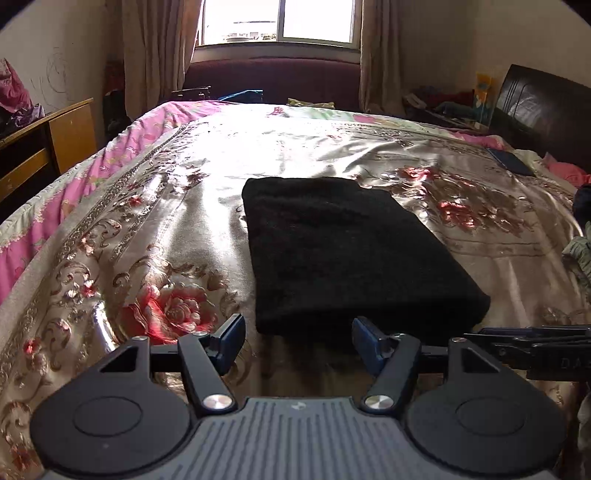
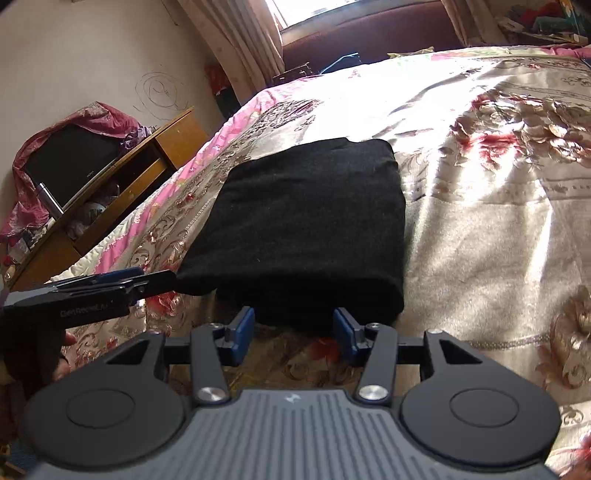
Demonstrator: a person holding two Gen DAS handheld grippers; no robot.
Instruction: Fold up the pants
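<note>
Black pants (image 1: 354, 254) lie folded into a compact rectangle on the bed, on the floral satin bedspread (image 1: 155, 229), roughly mid-bed, near edge facing both cameras.

Left gripper (image 1: 298, 341): fingers released, spread wide, nothing between them. They sit just short of the near-left corner of the pants, not touching the cloth as far as I can tell.

Right gripper (image 2: 292, 334): fingers likewise released and empty, straddling the near edge of the fold. The blue pads (image 2: 243, 332) are very close to the cloth; contact can't be confirmed.

Each gripper shows in the other's view, side-on, beside a near corner of the pants: the right one at the right edge of the left view, the left one at the left edge of the right view.

Surroundings: wooden desk (image 2: 122, 192) left of the bed, with a dark monitor (image 2: 70, 162) under a pink cloth. Window (image 1: 277, 20) with curtains at the far end. Dark headboard (image 1: 543, 110) far right, a dark phone-like slab (image 1: 511, 162) lying on the bedspread near it. Clutter of clothes at the right edge of the bed. Strong sunlight patches across the bedspread.
</note>
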